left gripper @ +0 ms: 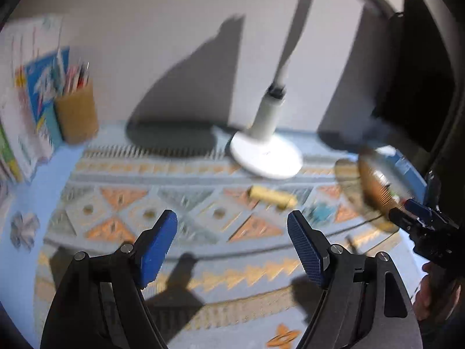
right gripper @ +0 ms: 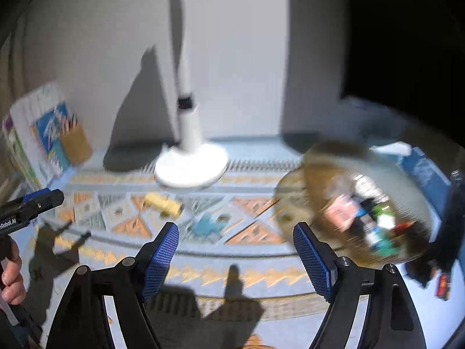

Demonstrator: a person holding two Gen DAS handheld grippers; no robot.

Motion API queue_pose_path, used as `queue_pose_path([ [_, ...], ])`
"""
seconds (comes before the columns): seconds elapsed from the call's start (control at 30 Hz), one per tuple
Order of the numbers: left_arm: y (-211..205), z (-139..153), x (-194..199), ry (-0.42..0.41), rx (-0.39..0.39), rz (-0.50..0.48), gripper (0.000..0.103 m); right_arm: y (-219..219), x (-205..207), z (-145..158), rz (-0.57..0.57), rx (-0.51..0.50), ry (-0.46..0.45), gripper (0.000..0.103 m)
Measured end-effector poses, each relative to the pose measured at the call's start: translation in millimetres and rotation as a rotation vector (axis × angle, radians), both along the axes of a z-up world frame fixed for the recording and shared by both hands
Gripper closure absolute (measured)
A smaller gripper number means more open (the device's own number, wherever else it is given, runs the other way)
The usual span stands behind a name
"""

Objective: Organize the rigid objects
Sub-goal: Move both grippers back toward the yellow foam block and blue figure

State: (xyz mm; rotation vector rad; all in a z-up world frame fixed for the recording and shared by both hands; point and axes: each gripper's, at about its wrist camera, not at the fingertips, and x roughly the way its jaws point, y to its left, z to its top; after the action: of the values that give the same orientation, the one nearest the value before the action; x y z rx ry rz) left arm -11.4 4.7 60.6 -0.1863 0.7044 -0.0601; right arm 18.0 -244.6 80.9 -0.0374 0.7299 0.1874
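My left gripper (left gripper: 232, 241) spread wide and empty at lower centre, my right gripper (right gripper: 236, 251) likewise spread, yellow block (left gripper: 271, 197) lying flat mid-frame on the patterned mat (left gripper: 180, 203), long axis left to right, woven basket (right gripper: 348, 203) blurred at right, white lamp base (right gripper: 191, 168) behind.

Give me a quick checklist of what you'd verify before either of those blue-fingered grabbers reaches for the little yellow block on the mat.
1. Left gripper open and holding nothing: ok.
2. Right gripper open and holding nothing: ok.
3. Yellow block lying free on the patterned mat, nothing on top: ok.
4. White lamp base apart from the block: ok, just behind it.
5. Wicker basket has room left: cannot tell, blurred.
6. Pictures sharp enough to aim: not ok, motion blur.
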Motion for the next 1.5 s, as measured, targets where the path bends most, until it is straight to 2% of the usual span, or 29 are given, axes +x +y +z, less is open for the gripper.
queue_pose_path([
  [0.13, 5, -38, 6, 0.066, -0.014, 0.01, 0.026, 12, 7, -42, 0.026, 0.001, 0.079, 0.023],
  [0.27, 5, -59, 9, 0.078, -0.027, 0.013, 0.026, 8, 8, -56, 0.017, 0.015, 0.097, 0.023],
  [0.33, 1, -69, 10, 0.11, -0.007, 0.022, 0.026, 3, 10, -62, -0.001, 0.02, 0.103, 0.023],
  [0.37, -3, -70, 13, 0.135, 0.017, 0.016, 0.026, 1, 12, -68, -0.017, 0.031, 0.122, 0.022],
  [0.43, -9, -69, 12, 0.121, 0.046, 0.007, 0.026, -3, 17, -75, -0.041, 0.036, 0.173, 0.022],
  [0.6, -17, -70, 9, 0.115, 0.11, -0.003, 0.026, -6, 17, -75, -0.04, 0.052, 0.167, 0.021],
  [0.87, -12, -72, 12, 0.134, 0.096, 0.004, 0.025, 0, 17, -78, -0.027, 0.016, 0.168, 0.021],
  [1.5, -13, -75, 16, 0.166, 0.101, 0.013, 0.025, 2, 22, -85, -0.025, 0.015, 0.222, 0.019],
])
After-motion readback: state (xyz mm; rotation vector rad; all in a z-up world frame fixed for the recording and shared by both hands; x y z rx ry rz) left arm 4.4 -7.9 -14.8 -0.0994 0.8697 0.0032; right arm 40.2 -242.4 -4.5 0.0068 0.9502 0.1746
